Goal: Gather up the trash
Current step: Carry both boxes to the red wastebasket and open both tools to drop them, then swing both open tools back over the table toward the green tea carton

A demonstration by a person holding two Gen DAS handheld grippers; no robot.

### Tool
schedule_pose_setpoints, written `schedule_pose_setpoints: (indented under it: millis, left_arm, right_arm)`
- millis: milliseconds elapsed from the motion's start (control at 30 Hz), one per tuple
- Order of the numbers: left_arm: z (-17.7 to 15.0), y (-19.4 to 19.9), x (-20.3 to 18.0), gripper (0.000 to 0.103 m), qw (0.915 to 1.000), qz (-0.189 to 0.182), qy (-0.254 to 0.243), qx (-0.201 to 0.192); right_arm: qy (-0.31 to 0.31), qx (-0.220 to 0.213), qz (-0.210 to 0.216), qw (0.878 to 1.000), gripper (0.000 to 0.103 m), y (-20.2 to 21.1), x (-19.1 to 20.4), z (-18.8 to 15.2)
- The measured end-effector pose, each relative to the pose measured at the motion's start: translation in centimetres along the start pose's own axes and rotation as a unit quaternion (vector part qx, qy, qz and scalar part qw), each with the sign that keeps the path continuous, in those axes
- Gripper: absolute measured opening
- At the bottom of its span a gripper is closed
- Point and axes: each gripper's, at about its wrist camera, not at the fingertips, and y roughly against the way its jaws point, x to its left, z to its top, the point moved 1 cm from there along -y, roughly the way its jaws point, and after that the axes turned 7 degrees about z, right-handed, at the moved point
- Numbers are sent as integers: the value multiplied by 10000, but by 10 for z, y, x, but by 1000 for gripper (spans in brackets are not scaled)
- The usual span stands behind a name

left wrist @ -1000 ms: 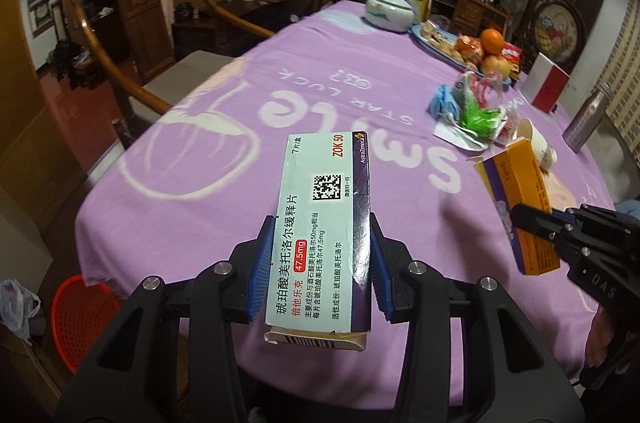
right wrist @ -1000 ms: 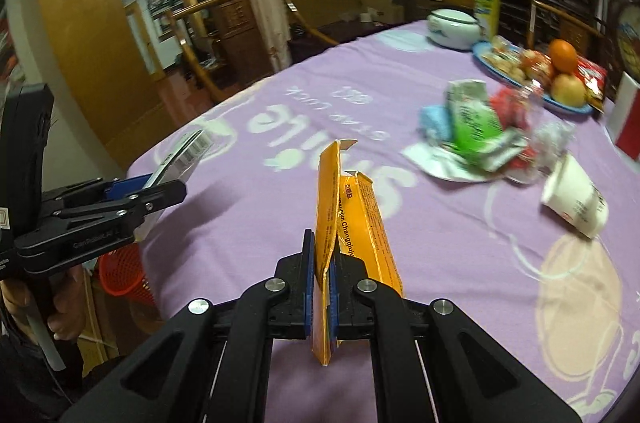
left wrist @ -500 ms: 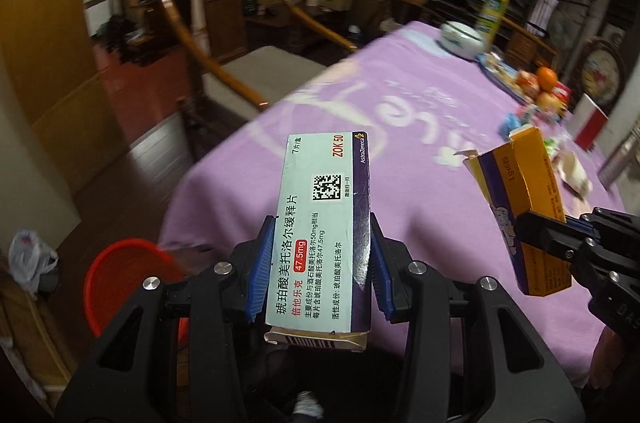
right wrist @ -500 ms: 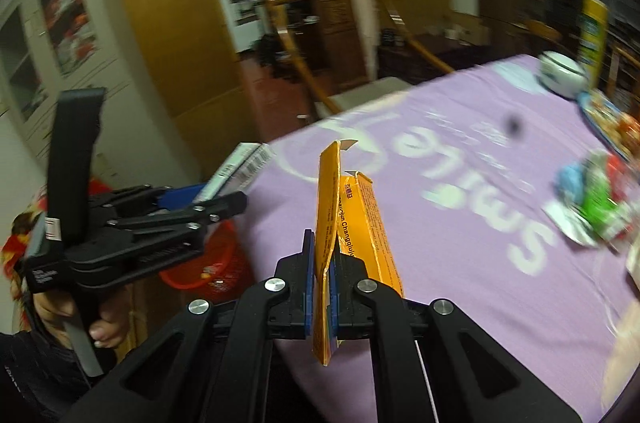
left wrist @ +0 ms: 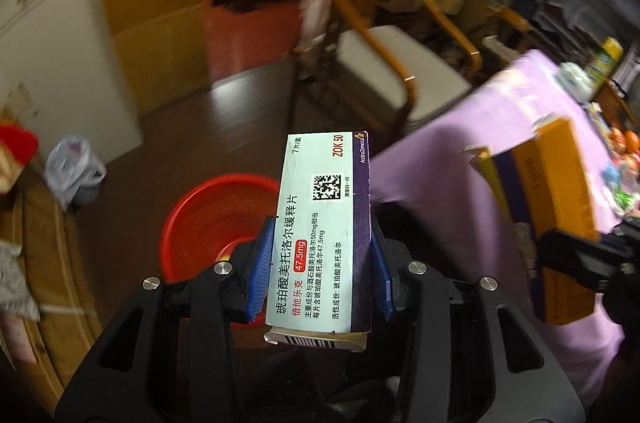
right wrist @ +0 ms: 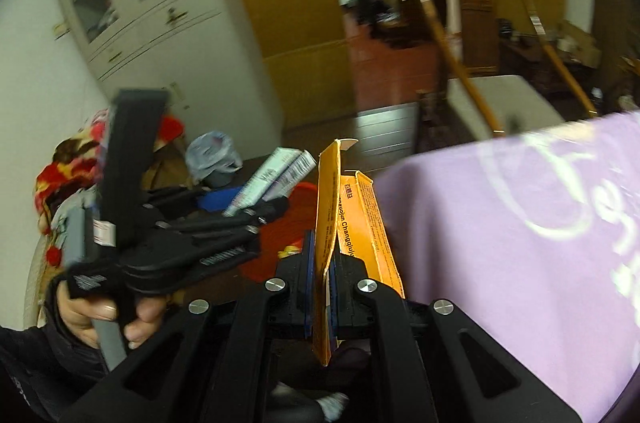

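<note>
A light, crushable white-and-purple cardboard medicine box (left wrist: pixel 322 235) is pinched broadside by the left gripper (left wrist: pixel 320 259); a flattened orange carton (right wrist: pixel 326 255) is clamped edgewise by the right gripper (right wrist: pixel 321 287); a red plastic bin (left wrist: pixel 208 219) lies below-ahead.

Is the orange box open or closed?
Open. The orange box in the right tongs has its top flap sticking up and is squashed flat.

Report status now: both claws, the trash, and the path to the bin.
Left claw shut on medicine box. Right claw shut on orange carton. Red bin below left claw, path open.
</note>
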Motion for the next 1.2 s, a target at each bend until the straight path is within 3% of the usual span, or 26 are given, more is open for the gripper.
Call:
schedule_pose_setpoints:
  millis: [167, 367, 733, 767, 833, 900, 1100, 1200]
  left_arm:
    - [-17, -54, 50, 44, 9966, 395, 359, 625]
    - [-40, -113, 78, 44, 9870, 609, 649, 1339]
    - [-47, -151, 87, 44, 9794, 746, 725, 1728]
    - [-47, -153, 87, 44, 9790, 740, 727, 1757]
    - [-46, -154, 86, 44, 9787, 723, 732, 1774]
    - [-44, -154, 85, 48, 9789, 737, 727, 1764]
    - [-35, -138, 82, 48, 9815, 754, 739, 1595]
    - [-27, -121, 76, 48, 9849, 675, 715, 1425]
  right_arm:
    - [-36, 482, 520, 9975, 7, -68, 15, 16]
    - [-291, 1290, 588, 9895, 7, -157, 7, 14]
    - [-549, 1633, 811, 9817, 11, -238, -6, 14]
    - [-538, 1638, 767, 9820, 12, -240, -6, 14]
    - [-570, 1614, 700, 9828, 28, -243, -9, 15]
    - [-646, 1512, 661, 9842, 36, -238, -11, 16]
    - [-557, 1333, 578, 9878, 36, -206, -13, 19]
    - [-393, 1181, 379, 9915, 40, -178, -11, 21]
